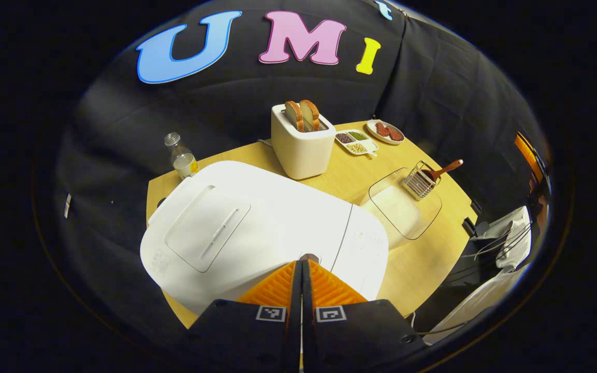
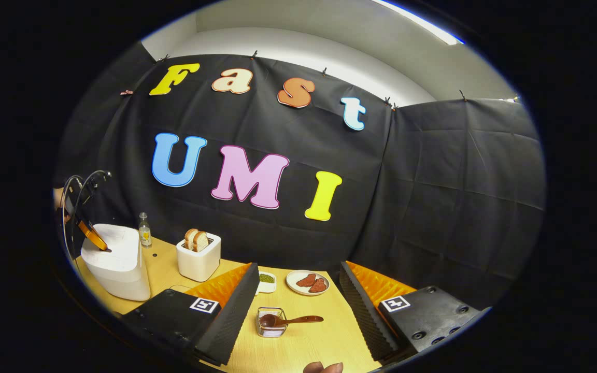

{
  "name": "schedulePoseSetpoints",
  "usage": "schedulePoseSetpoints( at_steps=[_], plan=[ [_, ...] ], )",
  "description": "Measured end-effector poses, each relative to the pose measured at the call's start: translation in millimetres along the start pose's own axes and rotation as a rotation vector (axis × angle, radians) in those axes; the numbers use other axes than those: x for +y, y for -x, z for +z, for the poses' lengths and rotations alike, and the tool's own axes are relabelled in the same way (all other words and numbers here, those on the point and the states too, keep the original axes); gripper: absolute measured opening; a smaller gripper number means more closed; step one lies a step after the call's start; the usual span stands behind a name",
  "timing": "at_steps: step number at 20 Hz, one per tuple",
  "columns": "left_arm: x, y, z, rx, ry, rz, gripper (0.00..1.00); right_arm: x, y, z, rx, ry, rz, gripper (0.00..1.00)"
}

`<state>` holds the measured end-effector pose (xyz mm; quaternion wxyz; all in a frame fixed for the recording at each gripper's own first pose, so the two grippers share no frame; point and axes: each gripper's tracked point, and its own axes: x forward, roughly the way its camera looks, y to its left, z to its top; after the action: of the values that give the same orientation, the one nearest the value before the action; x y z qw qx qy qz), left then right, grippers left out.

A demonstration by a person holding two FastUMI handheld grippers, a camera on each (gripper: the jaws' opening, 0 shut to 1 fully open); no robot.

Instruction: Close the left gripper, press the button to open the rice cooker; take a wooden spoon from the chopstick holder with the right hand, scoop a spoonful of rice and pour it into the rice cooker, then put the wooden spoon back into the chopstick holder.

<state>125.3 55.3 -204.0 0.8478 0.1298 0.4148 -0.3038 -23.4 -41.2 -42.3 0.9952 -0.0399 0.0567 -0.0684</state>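
Left gripper view: my left gripper, fingers together, tips at the button just ahead; rice cooker lid still down. My right gripper spread apart, wooden spoon untouched in the chopstick holder just ahead; scooping, pouring, return all remain

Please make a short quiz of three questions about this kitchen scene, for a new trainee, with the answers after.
1. True or false: the lid of the rice cooker is closed.
2. Where does the wooden spoon lie? A) in the wire chopstick holder B) in the toaster C) on the plate of meat
3. Fill in: the left hand-held gripper has its fingers ____ at the cooker's button, and the right hand-held gripper stands ____.

Key: 1 true; 2 A; 3 shut, open.
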Motion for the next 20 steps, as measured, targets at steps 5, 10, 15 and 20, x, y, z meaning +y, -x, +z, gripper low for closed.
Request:
schedulePoseSetpoints(
  at_steps=[5,10,15,20],
  plan=[
    [0.9,3.8,6.4,0.033,-0.017,0.036,0.08,-4.3,5.4,3.5,-0.007,0.005,-0.012,0.98],
    [25.9,61.6,68.9,-0.317,-0.121,0.284,0.10,-10.5,13.5,2.2,-0.011,0.003,-0.025,0.97],
    [57.9,146.1,104.8,-0.629,-0.079,0.554,0.41,-6.1,20.4,9.0,-0.024,0.012,-0.025,0.97],
    [53.6,177.2,98.2,-0.761,-0.073,0.621,0.96,13.1,27.0,9.2,-0.023,0.021,0.012,0.97]
  ],
)
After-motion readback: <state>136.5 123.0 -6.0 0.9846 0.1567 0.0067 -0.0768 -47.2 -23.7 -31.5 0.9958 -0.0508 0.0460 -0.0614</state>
